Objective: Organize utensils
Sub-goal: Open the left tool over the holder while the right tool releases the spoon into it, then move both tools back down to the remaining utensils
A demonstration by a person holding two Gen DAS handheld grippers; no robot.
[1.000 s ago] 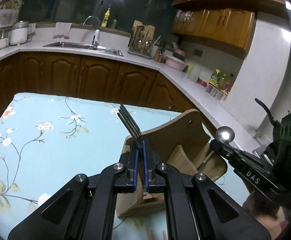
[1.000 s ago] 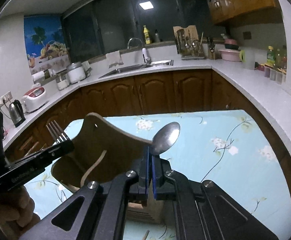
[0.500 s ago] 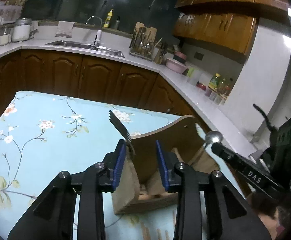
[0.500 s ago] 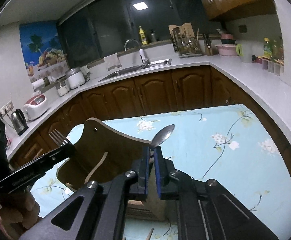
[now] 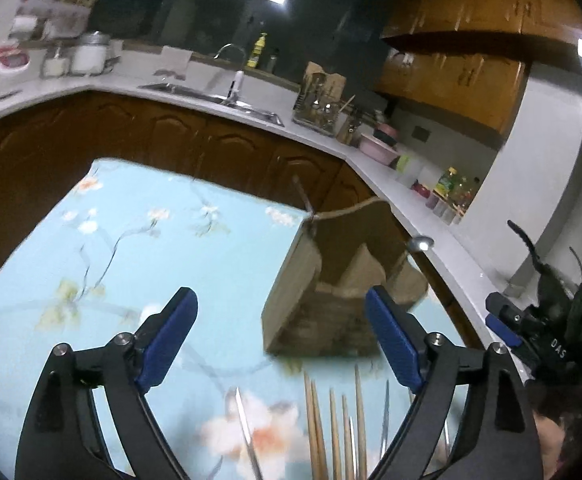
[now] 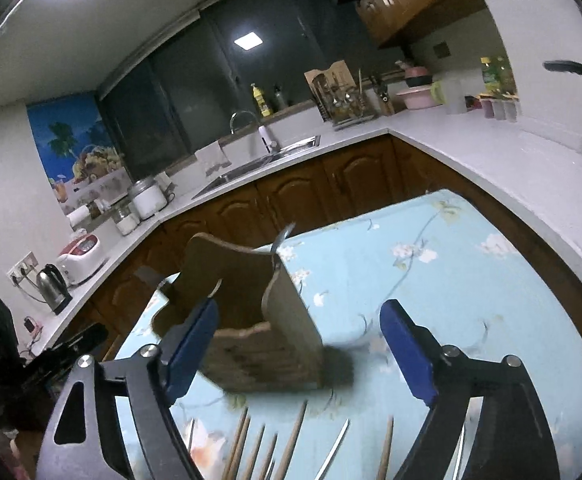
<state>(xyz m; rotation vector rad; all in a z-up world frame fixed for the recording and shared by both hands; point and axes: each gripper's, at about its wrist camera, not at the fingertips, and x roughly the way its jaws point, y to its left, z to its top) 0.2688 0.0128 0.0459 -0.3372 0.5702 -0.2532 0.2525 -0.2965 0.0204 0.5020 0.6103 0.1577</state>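
Two claws opening, nothing between the jaws: left claw [image 5: 279, 344] | wooden holder [image 5: 331, 280] mid-table [image 5: 91, 248] with fork [image 5: 305, 200] and spoon [image 5: 421, 243] standing in it | chopsticks [image 5: 333, 428] lie near edge: approach low, open cloth left | right claw [image 6: 297, 354].

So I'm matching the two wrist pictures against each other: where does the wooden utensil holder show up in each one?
Left wrist view: the wooden utensil holder stands right of centre on the tablecloth, beyond the right jaw.
Right wrist view: the holder stands left of centre, behind the left jaw.
Shared landmark: the sink faucet on the far counter.
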